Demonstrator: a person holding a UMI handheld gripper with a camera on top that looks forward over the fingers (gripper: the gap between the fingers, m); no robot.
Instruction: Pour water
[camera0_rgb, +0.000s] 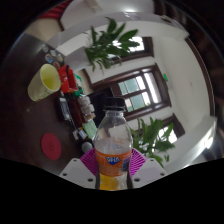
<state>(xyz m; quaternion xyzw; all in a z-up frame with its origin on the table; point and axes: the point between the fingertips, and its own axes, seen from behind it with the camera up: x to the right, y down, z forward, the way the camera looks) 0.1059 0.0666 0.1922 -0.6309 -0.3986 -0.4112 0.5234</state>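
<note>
The whole room leans hard to one side from where the gripper is held, so the dark table (35, 110) climbs up the left and the windows hang at a slant.

Furthest left, near the table's upper part, a yellow cup (43, 82) lies over at an angle with its open mouth showing pale inside. Lower down that same side, close to the table's near edge, sits a small round pink thing (52, 148) that looks like a lid or coaster; I cannot tell which. Just right of the cup there is a red object (68, 80), and below it a huddle of small dark items (78, 122) along the table's far edge, too small to name.

In the middle, the bottle (113, 150) stands right between the gripper's (113, 163) fingers. It is clear plastic with a dark cap, an orange drink filling its lower half, and a blue label wrapped round it. The pink pads (91, 160) sit against its sides, left and right, so the gripper is clamped on the bottle and carrying it, clear of the table.

Behind the bottle a dark-framed window (135, 90) shows daylight. A leafy green plant (112, 42) spreads above it, and to the right another green plant (153, 135) fans out beside the bottle's shoulder, beyond the right finger. Pale wall (185, 70) fills the far right.
</note>
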